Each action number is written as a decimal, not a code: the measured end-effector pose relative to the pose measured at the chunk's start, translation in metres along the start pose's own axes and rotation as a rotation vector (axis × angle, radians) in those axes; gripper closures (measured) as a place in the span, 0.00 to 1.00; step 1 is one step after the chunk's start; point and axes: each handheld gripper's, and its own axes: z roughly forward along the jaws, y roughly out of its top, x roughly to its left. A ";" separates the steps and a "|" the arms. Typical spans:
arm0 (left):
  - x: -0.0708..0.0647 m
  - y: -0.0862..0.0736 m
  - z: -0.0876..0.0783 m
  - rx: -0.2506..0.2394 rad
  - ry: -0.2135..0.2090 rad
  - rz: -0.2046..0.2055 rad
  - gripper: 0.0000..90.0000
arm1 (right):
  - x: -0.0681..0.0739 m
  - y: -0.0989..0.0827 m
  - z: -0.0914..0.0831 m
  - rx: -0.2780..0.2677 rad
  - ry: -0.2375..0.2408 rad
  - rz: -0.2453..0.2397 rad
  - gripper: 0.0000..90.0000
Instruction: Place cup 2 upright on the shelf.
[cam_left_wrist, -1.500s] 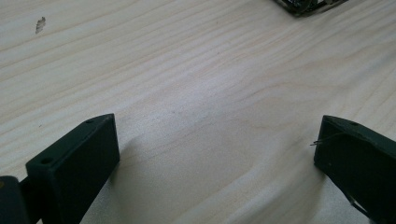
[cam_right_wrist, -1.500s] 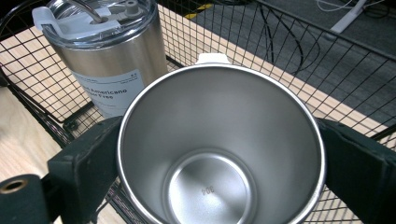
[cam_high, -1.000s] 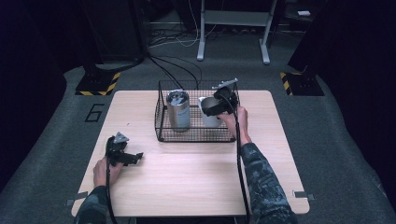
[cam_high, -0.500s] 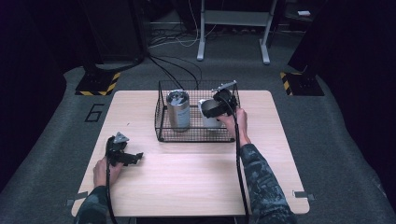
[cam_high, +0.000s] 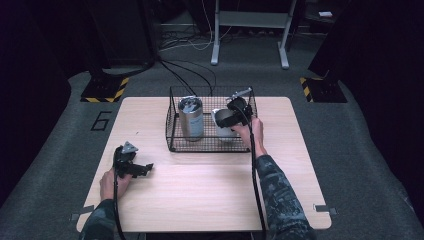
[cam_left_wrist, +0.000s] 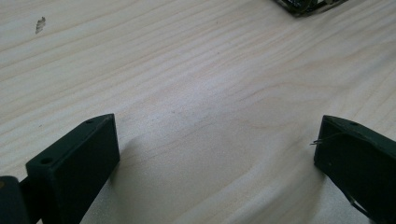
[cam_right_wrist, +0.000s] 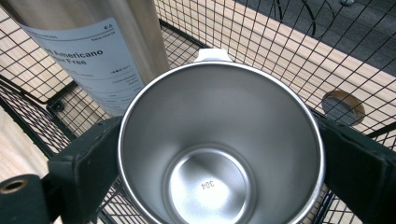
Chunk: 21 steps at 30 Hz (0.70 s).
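Observation:
A black wire basket stands at the table's far middle. Inside it, on the left, a tall steel tumbler with a printed label stands upright. To its right is a smaller steel cup, open end up and empty. My right gripper reaches into the basket, its jaws pressed on opposite sides of the cup's rim. The cup's white handle points away from me. My left gripper rests on the table at the near left, open with only bare wood between its jaws.
The light wooden table spreads wide in front of the basket. A round hole in the tabletop lies beyond the basket's far wall. A basket corner peeks in at the top of the left gripper view. Dark floor and cables surround the table.
My right gripper with the cup has shifted slightly inside the basket, towards the tumbler. The left gripper has stayed still.

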 end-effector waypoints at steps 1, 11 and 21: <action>0.000 0.000 0.000 0.000 0.000 0.000 0.00 | 0.000 0.000 0.001 0.001 0.005 0.000 0.06; 0.000 0.000 0.000 0.000 0.000 0.001 0.00 | -0.001 -0.005 0.008 0.017 0.003 0.009 0.06; 0.000 0.000 0.000 0.000 0.000 0.000 0.00 | 0.002 -0.003 0.012 0.028 -0.004 -0.001 0.06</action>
